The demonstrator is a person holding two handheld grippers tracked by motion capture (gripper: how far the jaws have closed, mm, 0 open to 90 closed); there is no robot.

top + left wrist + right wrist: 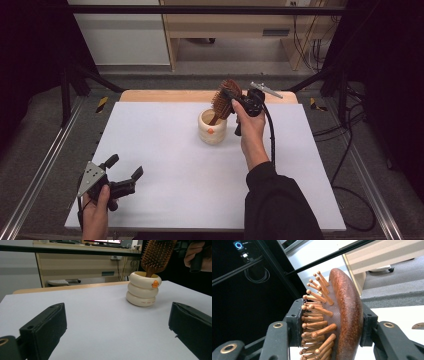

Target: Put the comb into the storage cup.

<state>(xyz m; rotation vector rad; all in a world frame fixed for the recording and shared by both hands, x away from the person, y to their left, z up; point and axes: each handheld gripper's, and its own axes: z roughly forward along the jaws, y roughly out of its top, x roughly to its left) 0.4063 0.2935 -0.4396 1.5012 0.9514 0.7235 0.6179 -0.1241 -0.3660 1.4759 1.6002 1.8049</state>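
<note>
Grey floor (45,135), wooden cabinet (225,25) beyond table

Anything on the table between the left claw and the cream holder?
Nothing: bare white table top runs from the open left claw to the cream holder, in the left gripper view.

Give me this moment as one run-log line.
right tongs: shut on hairbrush head | brush handle: down in cream holder | left tongs: open, nothing between them, near table corner

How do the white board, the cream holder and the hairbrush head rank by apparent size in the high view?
1. White board, by far the largest.
2. Cream holder and hairbrush head: they look alike, so I do not rank them.
</note>
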